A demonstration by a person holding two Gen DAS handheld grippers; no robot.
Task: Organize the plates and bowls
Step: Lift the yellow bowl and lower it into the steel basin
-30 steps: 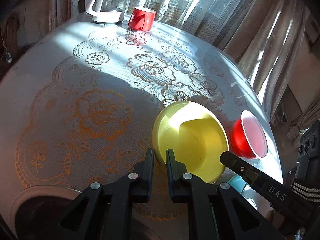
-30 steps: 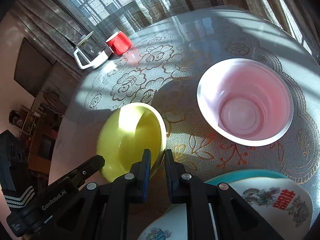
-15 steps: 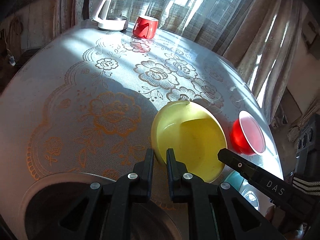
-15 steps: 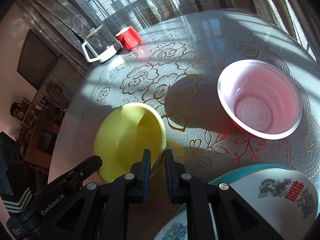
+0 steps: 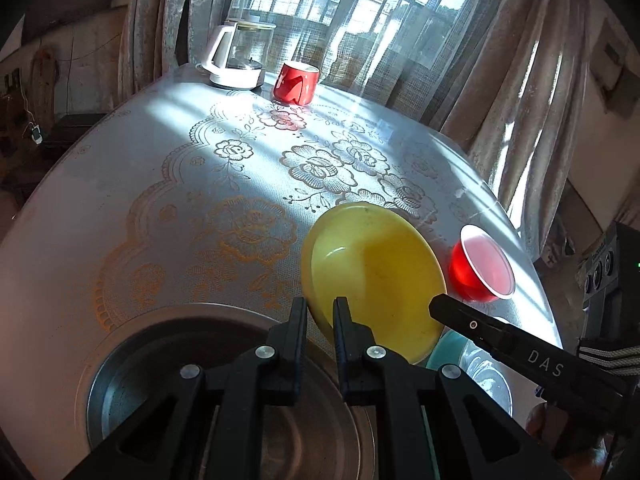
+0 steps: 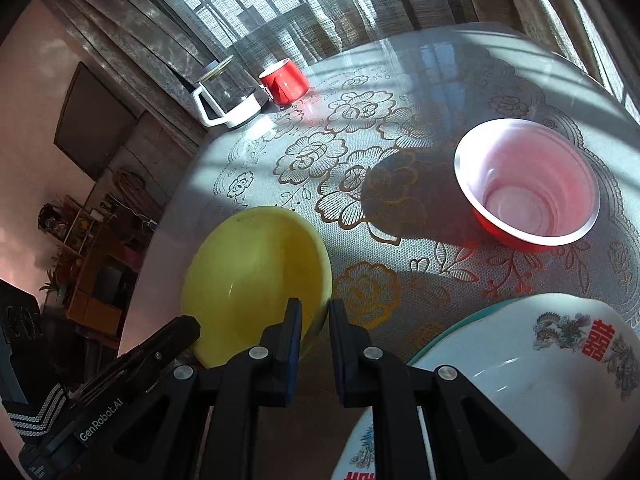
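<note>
- Left wrist view: the left gripper (image 5: pixel 320 312) is clamped narrow on the near rim of the yellow bowl (image 5: pixel 376 276), which sits tilted at the centre of the picture, apparently lifted off the lace tablecloth (image 5: pixel 224 168).
- At 7 o'clock lies a dark metal plate (image 5: pixel 132 344); at 3 o'clock stands a red bowl (image 5: pixel 480 268), apart from the yellow one. At 5 o'clock a teal rim (image 5: pixel 444 344) shows under the right gripper's finger (image 5: pixel 472 320).
- At 12 o'clock, far off, stand a glass kettle (image 5: pixel 240 60) and a red mug (image 5: pixel 296 82).
- Right wrist view: the right gripper (image 6: pixel 314 320) also pinches the yellow bowl's (image 6: pixel 256 280) rim, at its right edge; both claws share the one bowl.
- At 2 o'clock is the red bowl (image 6: pixel 528 184); at 4 o'clock a white patterned bowl (image 6: pixel 540 368) rests on the teal one (image 6: pixel 440 344).
- Judgement: sorting is midway. One stack seems begun; the yellow bowl is in transit, and the red bowl and metal plate are still unplaced.
</note>
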